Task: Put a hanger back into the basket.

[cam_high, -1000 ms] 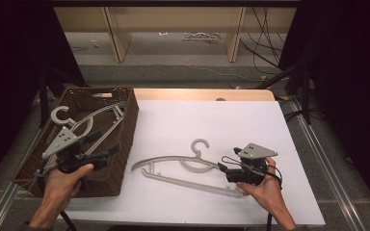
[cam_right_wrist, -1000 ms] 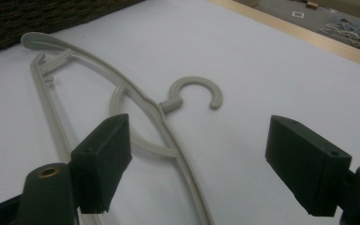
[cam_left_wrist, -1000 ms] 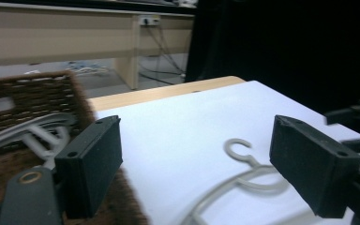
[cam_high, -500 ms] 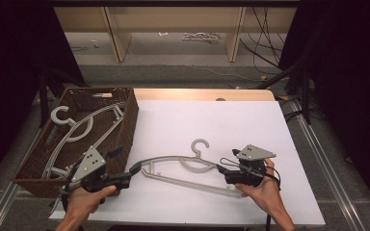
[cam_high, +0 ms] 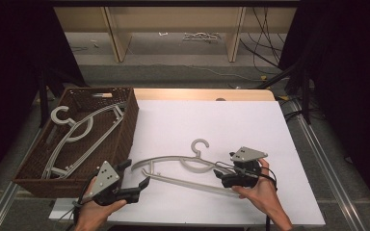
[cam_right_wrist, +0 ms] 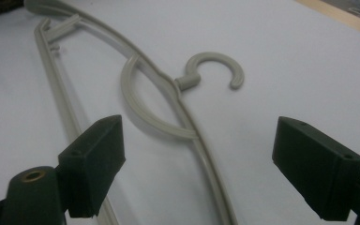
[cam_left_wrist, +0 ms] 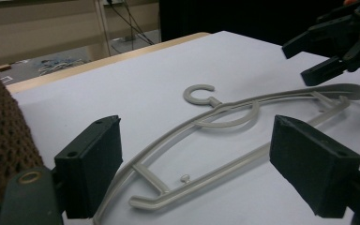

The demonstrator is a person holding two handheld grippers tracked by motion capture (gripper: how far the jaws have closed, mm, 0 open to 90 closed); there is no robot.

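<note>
A grey plastic hanger (cam_high: 188,166) is lying flat on the white tabletop (cam_high: 212,120) near its front edge, hook pointing toward the far edge, and I am flanking it with both tools. My left gripper (cam_high: 134,179) is hovering just off the hanger's left tip with its jaws spread wide and empty, while my right gripper (cam_high: 220,173) is sitting at the hanger's right end, jaws also parted and straddling the arm without closing on it. At the table's left edge a brown wicker basket (cam_high: 125,127) is holding two more grey hangers (cam_high: 79,132).
</note>
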